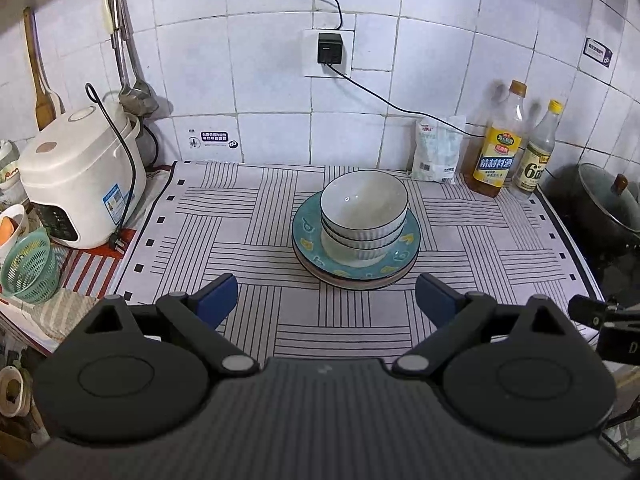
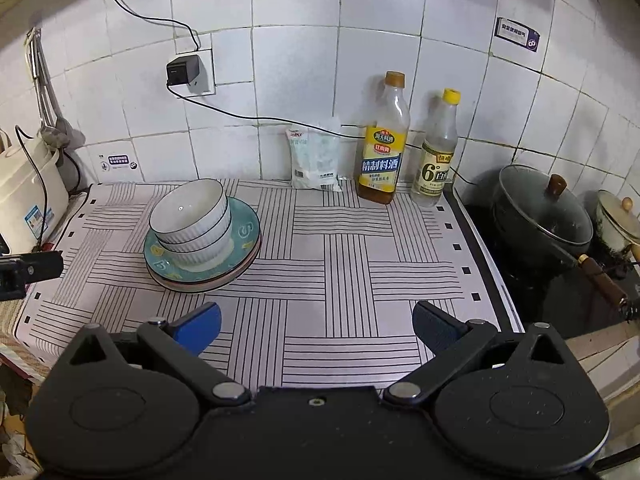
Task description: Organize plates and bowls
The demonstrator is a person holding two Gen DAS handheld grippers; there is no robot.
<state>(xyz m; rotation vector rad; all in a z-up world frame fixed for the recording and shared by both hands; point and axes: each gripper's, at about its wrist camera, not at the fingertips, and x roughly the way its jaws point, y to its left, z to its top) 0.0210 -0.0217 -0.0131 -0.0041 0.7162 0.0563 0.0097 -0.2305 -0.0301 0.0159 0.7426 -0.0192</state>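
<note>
Your left gripper [image 1: 326, 298] and right gripper [image 2: 316, 324] both stand wide, holding nothing. The bowls [image 1: 364, 210] sit nested on the plates [image 1: 306, 236] at frame centre. Only your right view shows the pot [image 2: 542, 210], right edge; only the left shows the green basket [image 1: 30, 266].

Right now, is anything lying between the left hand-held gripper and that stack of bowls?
No. The left wrist view shows only bare striped cloth between the left hand-held gripper and the stack of bowls.

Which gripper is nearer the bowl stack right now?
Left. The left gripper is open, facing the bowl stack head-on from just in front. The right gripper, also open, sits farther off, with the stack ahead to its left.
</note>
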